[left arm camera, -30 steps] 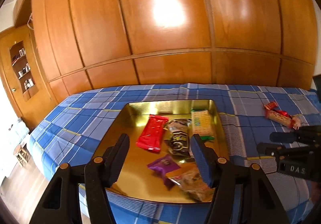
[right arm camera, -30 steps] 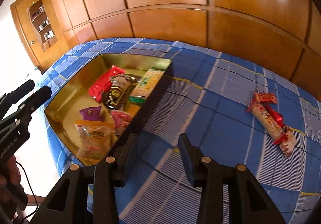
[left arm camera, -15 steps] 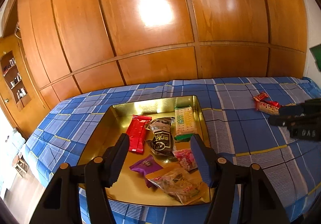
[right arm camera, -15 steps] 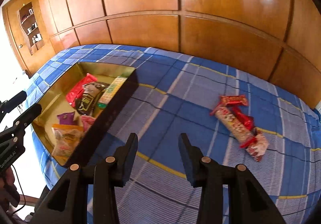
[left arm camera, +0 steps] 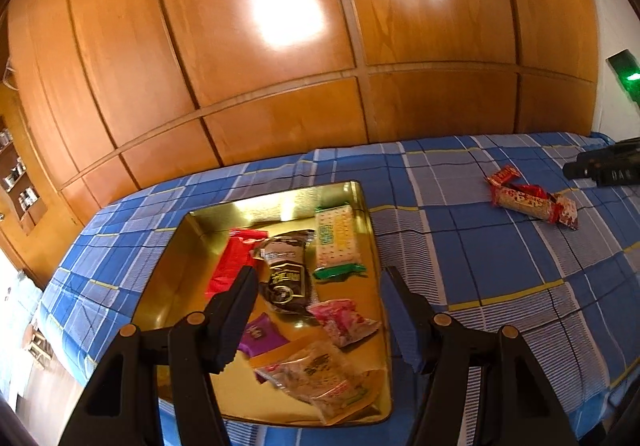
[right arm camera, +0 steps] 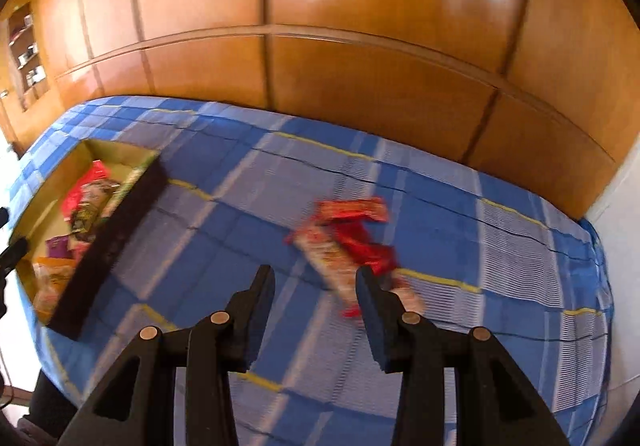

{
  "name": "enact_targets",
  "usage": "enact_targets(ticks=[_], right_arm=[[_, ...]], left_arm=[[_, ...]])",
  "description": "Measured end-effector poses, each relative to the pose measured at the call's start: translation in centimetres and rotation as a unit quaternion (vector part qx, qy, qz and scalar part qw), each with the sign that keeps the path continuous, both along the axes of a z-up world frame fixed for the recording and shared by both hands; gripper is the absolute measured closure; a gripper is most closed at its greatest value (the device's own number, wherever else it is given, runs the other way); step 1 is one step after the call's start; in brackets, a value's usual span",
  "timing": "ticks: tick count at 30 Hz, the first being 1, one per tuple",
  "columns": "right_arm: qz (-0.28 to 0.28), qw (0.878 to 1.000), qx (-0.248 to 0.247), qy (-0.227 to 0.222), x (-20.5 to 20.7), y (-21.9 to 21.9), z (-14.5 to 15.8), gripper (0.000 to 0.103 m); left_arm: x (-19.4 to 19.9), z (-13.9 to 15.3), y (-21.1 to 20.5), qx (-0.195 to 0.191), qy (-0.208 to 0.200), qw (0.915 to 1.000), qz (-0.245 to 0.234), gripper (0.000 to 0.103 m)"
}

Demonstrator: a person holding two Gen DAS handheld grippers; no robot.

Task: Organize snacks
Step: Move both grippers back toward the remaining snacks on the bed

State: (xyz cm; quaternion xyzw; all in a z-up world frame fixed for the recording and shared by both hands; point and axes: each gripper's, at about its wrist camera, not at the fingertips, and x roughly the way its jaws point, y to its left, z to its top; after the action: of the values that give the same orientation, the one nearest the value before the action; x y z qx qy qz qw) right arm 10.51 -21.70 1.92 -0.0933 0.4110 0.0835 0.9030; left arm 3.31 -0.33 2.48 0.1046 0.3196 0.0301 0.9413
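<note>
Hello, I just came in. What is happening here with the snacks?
A person holds two grippers and is sorting snacks into a gold tray on a blue checked cloth. Several packets already lie in the tray. The left gripper hovers open above it, holding nothing. The right gripper, also open and empty, points toward a small pile of red snack packets lying on the cloth outside the tray.

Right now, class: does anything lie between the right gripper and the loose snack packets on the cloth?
Nothing visible. Only bare blue checked cloth separates the open right gripper from the red snack packets.
</note>
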Motion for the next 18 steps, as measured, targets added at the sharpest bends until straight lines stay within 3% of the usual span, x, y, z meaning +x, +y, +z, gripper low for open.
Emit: enact_targets(ticks=[5,8,11,18], right_arm=[[-0.066,0.998,0.01,0.021,2.3,-6.0,-1.9,0.06],[-0.105,0.992,0.051,0.039,2.6,-9.1,-3.4,0.06],[-0.14,0.986,0.065,0.059,3.1,-10.3,-3.9,0.06],[-0.143,0.983,0.098,0.06,2.9,-10.5,-3.3,0.06]], left_arm=[[1.7,-0.7,-1.9,-0.01,0.031,0.9992,-0.025,0.039],[3.4,-1.6,-2.6,-0.041,0.07,0.9961,-0.036,0.039],[5.4,-2.7,-3.7,-0.082,0.119,0.988,-0.054,0.04],[9.4,-5.0,-7.4,-0.136,0.18,0.9713,-0.076,0.044]])
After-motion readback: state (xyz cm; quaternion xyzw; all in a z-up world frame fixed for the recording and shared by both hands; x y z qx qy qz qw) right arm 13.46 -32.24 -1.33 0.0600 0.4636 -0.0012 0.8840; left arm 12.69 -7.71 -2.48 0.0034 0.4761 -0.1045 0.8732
